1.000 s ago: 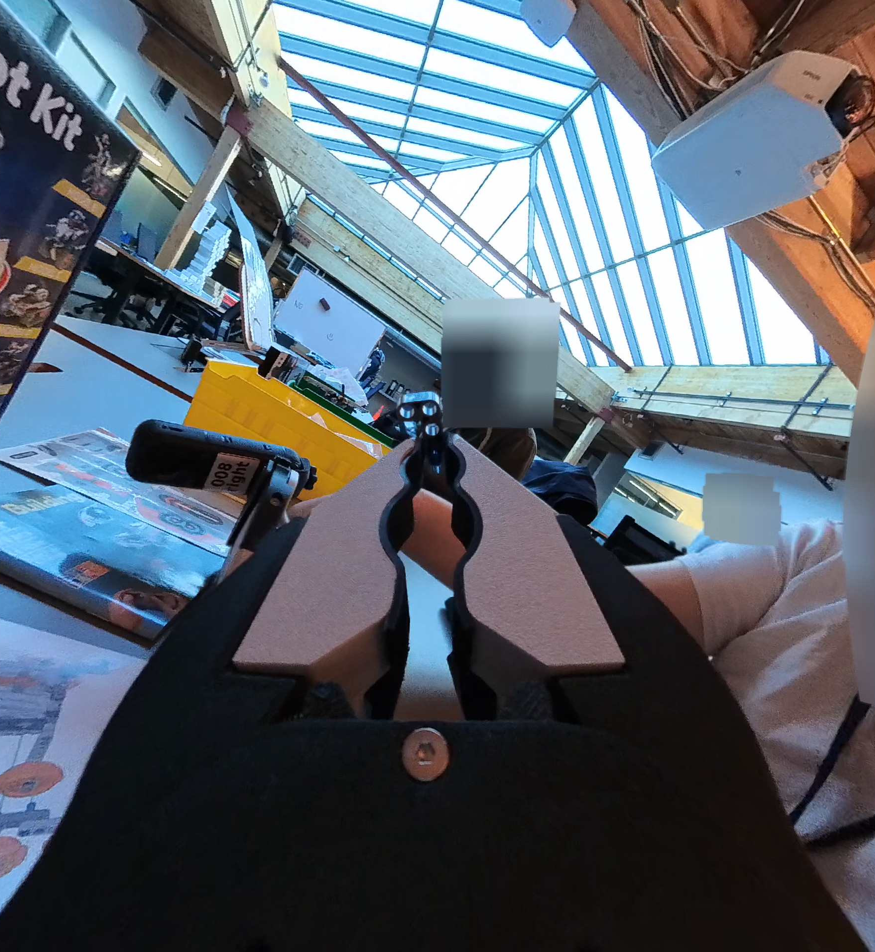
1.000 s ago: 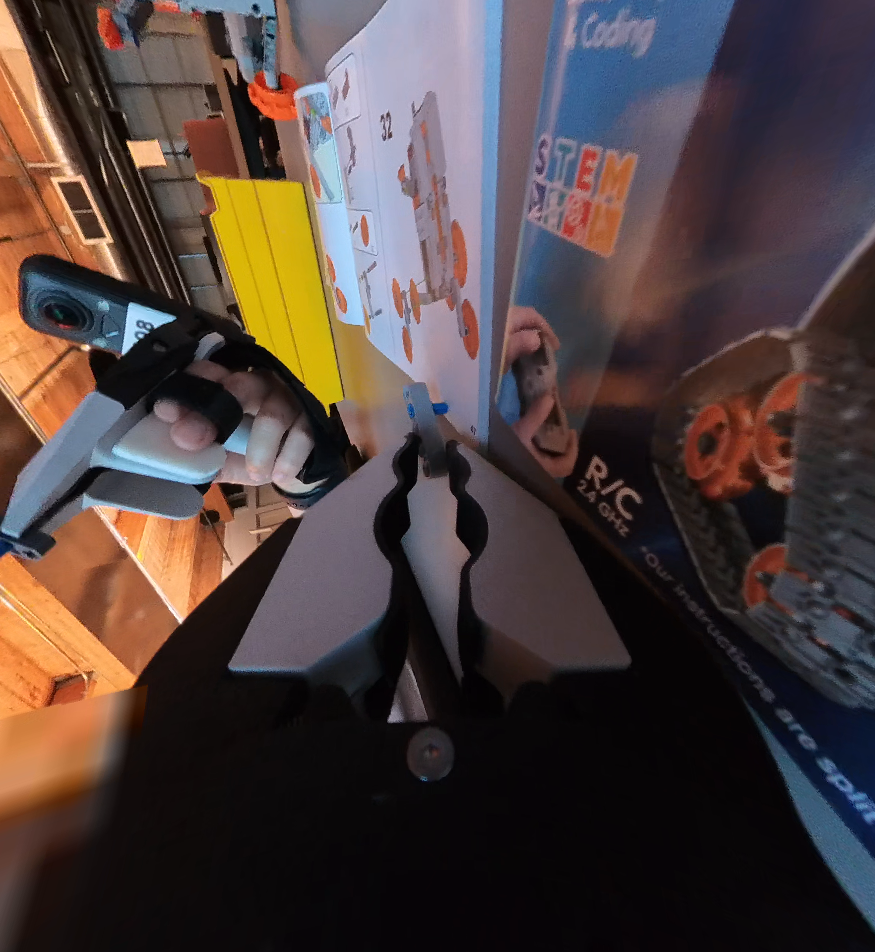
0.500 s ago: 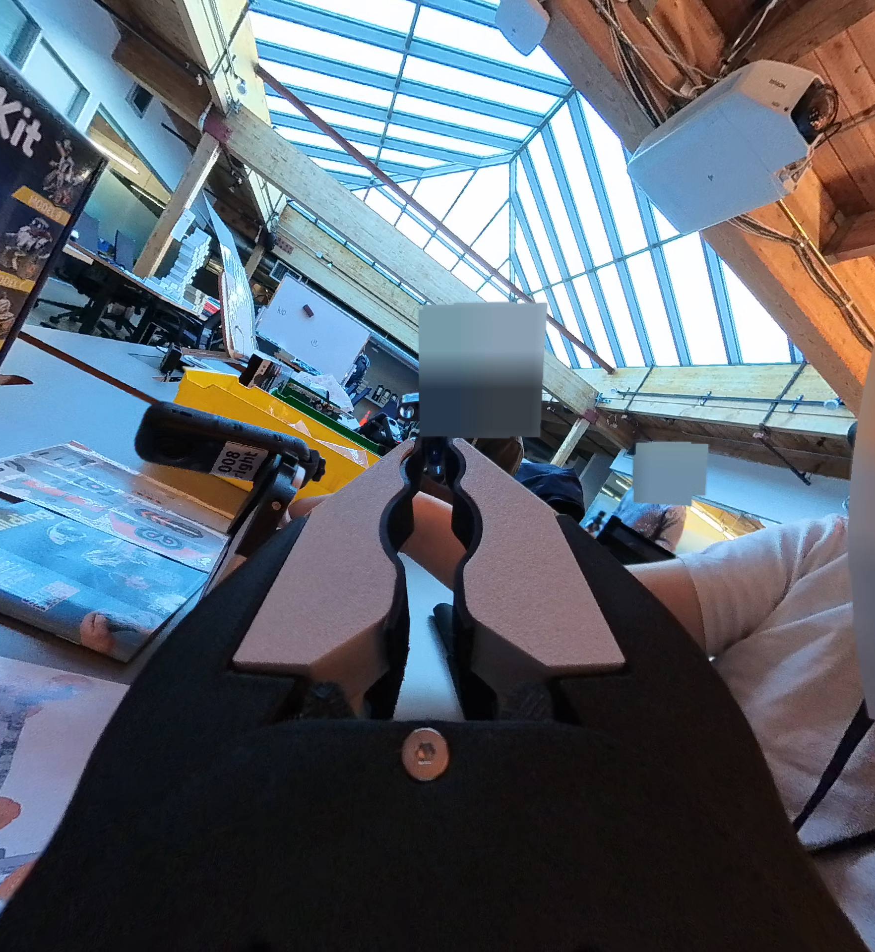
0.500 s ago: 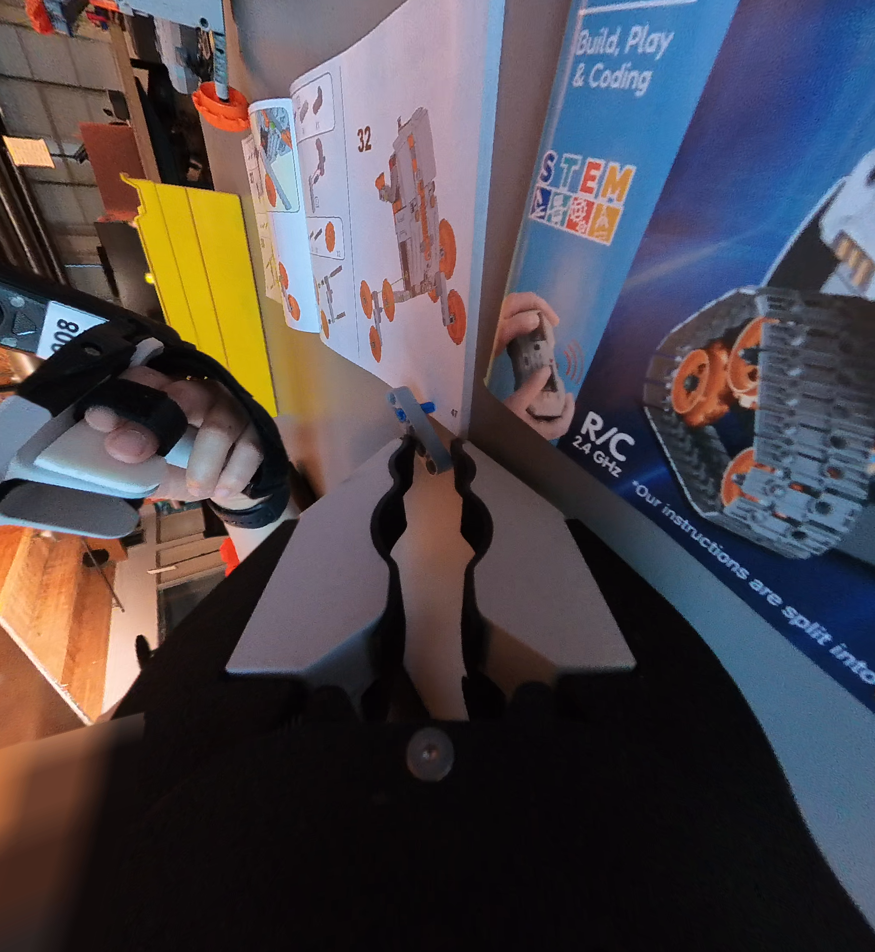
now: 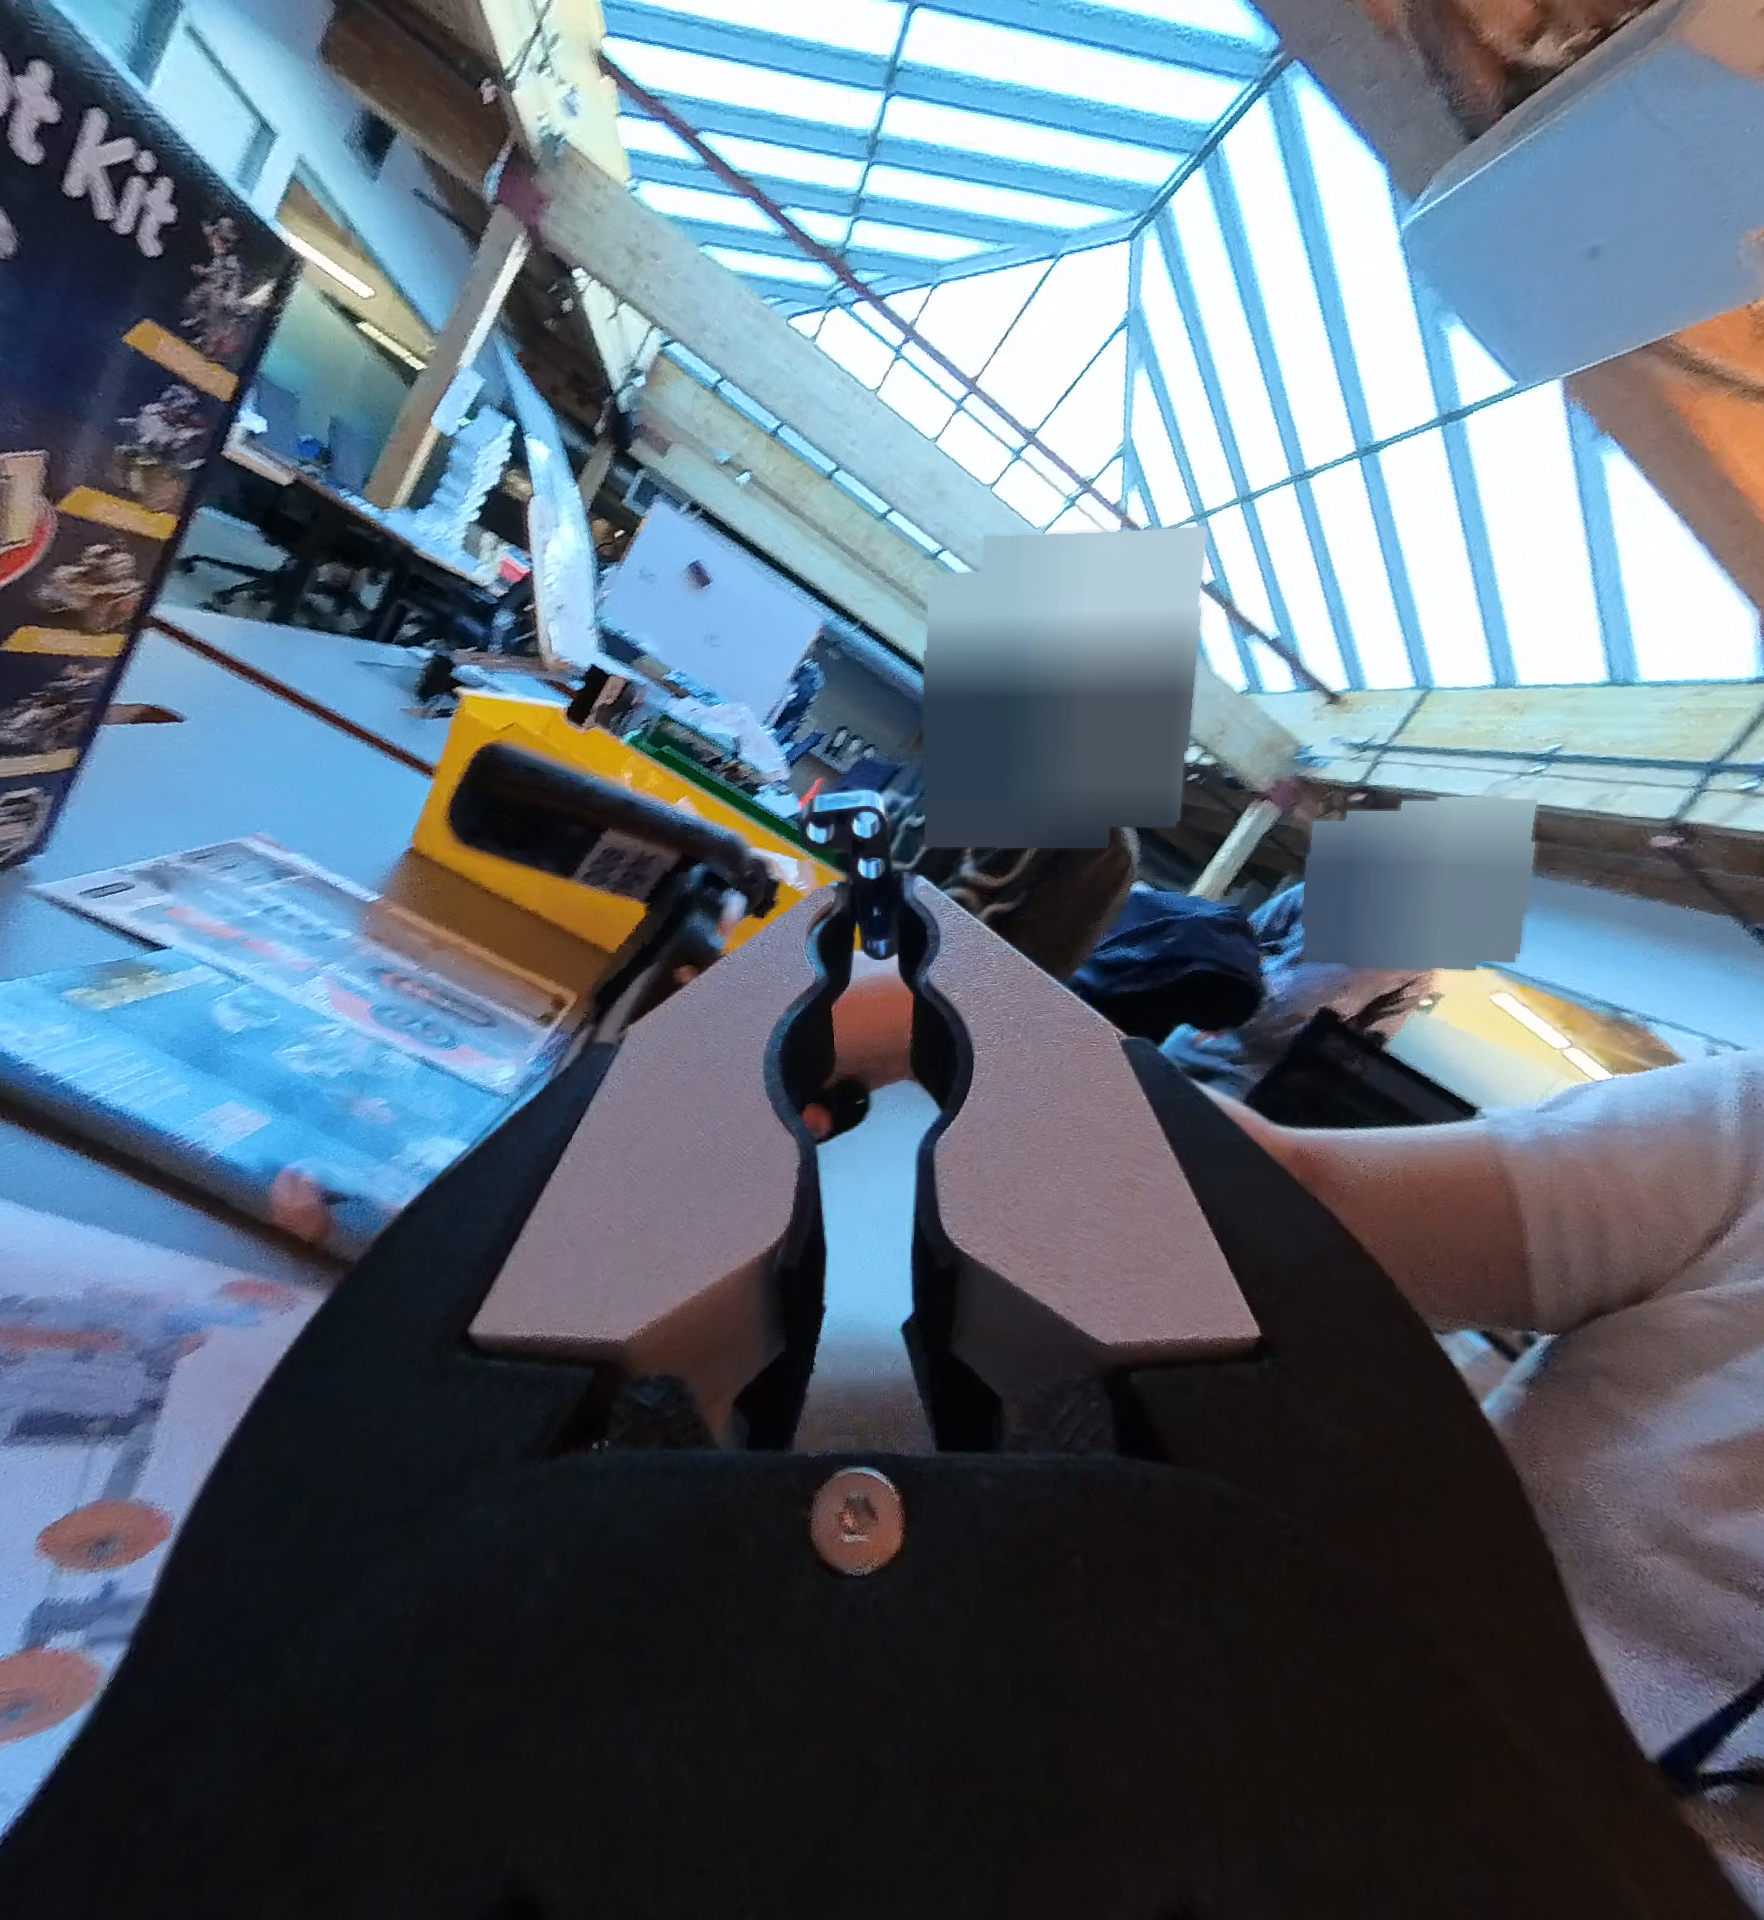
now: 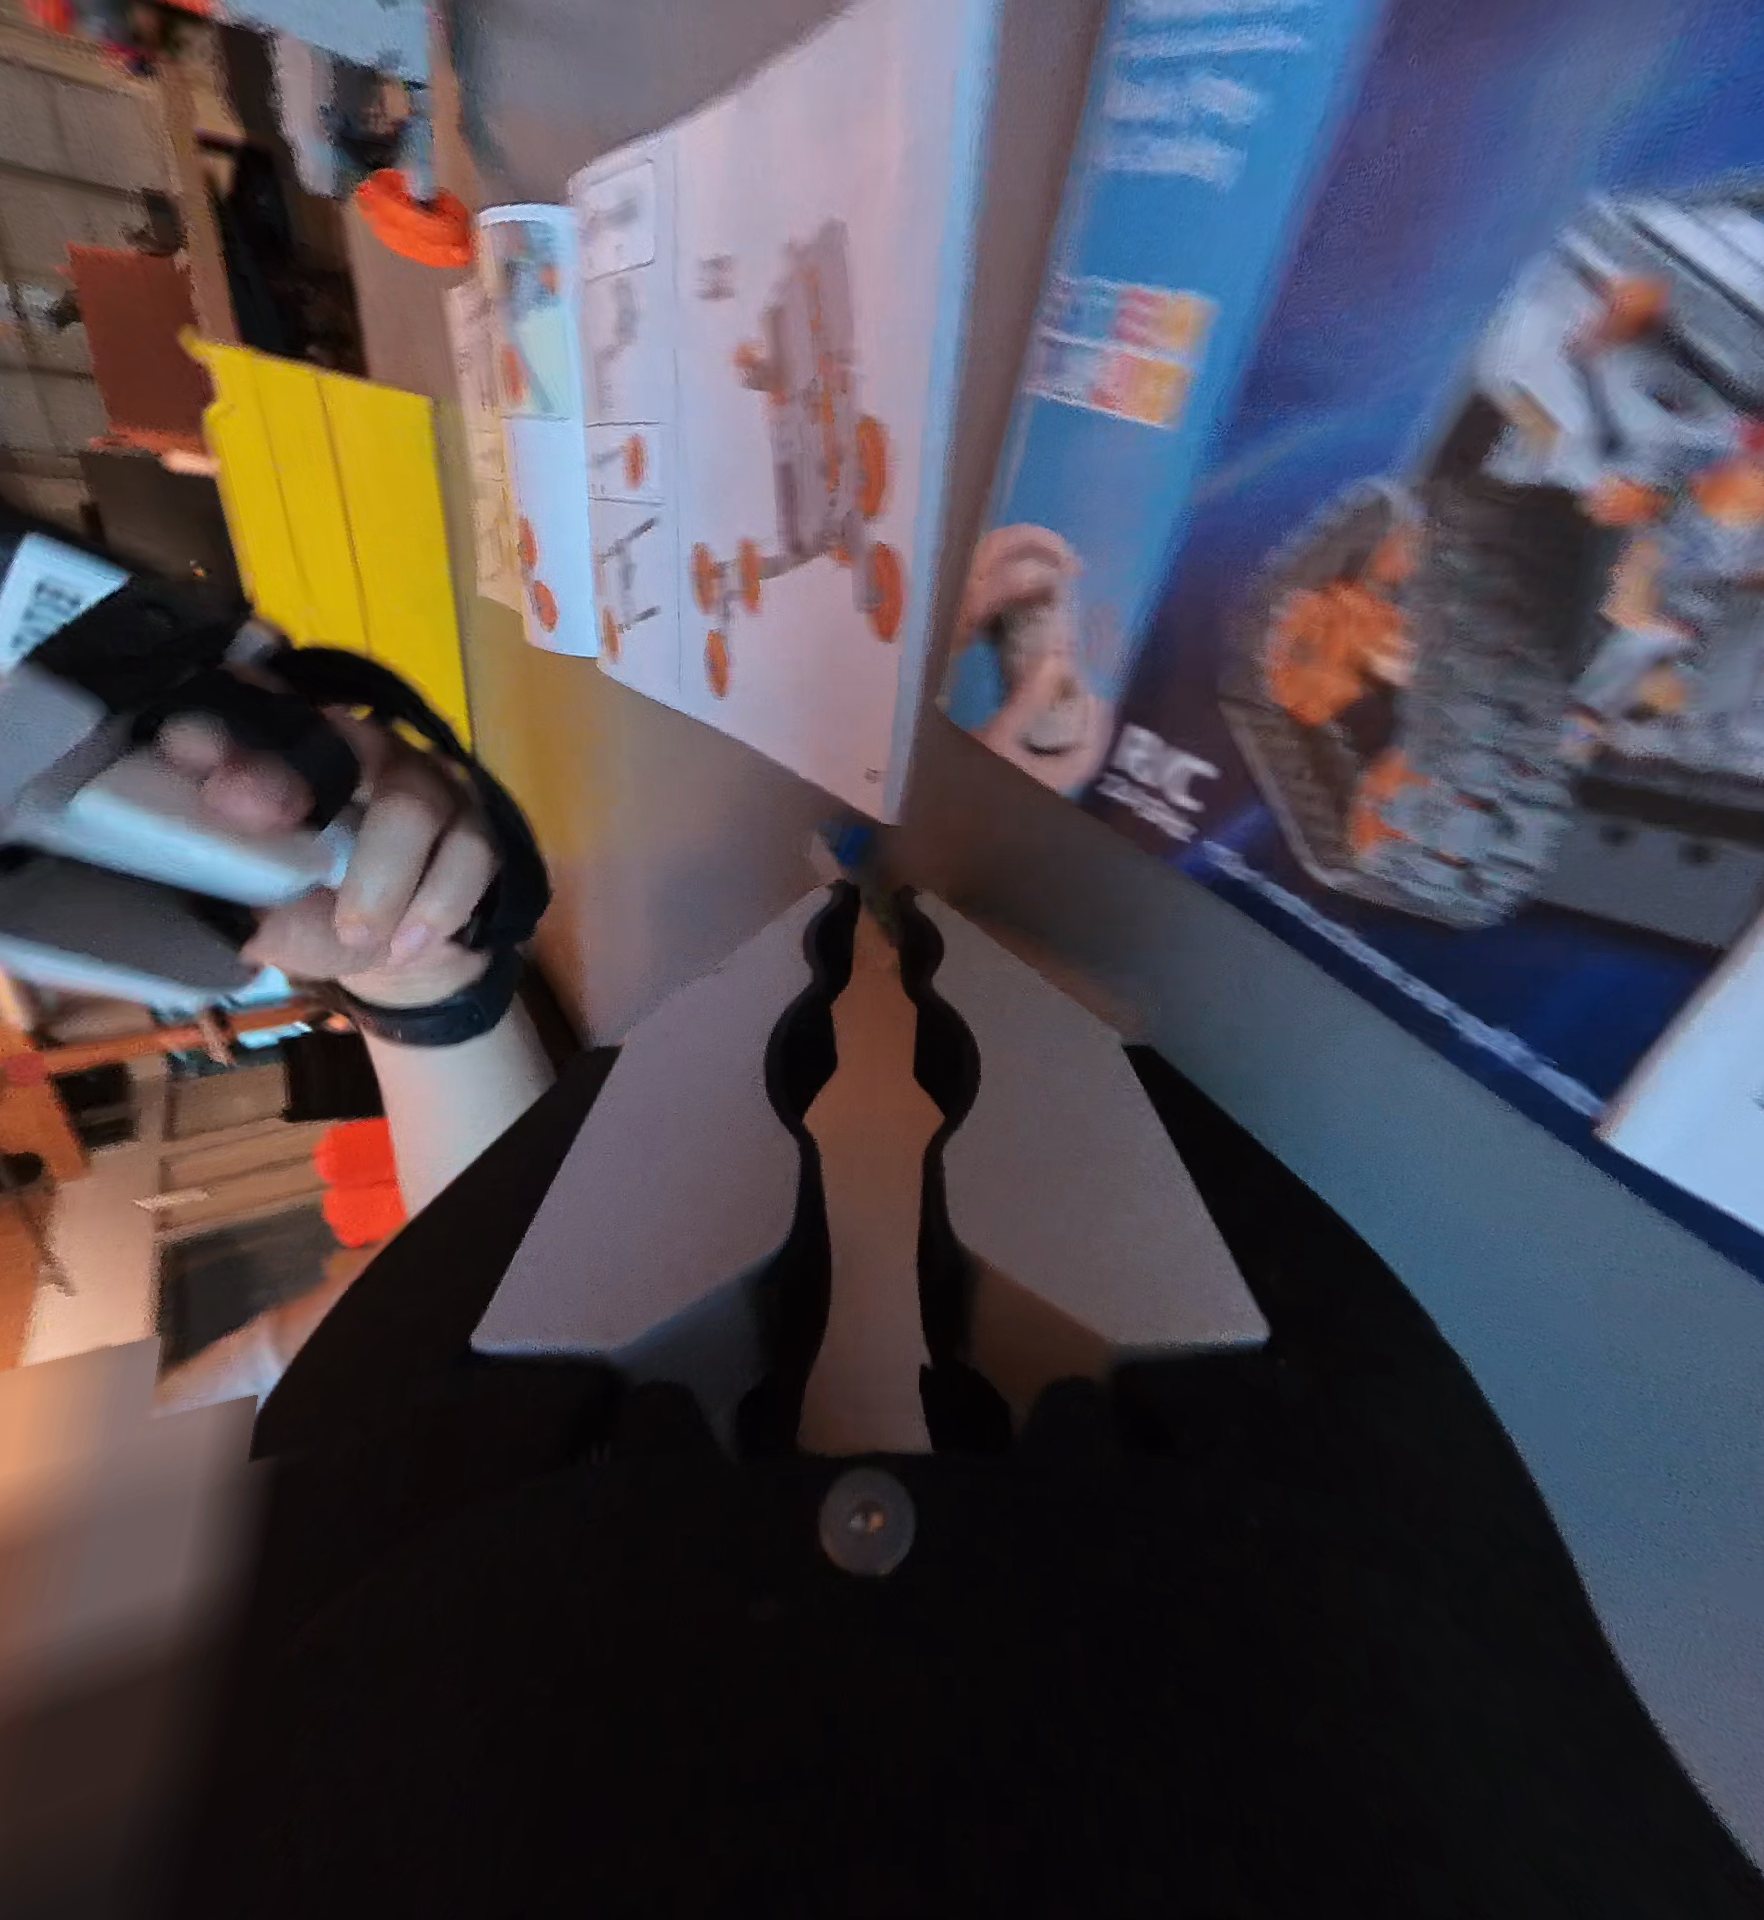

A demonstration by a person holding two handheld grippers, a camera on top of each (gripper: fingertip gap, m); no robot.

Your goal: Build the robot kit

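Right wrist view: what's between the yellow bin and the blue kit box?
The open instruction booklet lies on the table between the yellow bin and the blue kit box, seen in the right wrist view. Blur hides finer detail.

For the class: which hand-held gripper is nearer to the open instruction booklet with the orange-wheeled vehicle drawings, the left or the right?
Right. The right hand-held gripper points its tips just short of the instruction booklet. In the same view, the left hand-held gripper sits off to the side, beyond the yellow bin.

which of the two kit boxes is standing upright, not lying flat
The dark box at the far left of the left wrist view stands upright on the table. The blue box nearer the left gripper lies flat.
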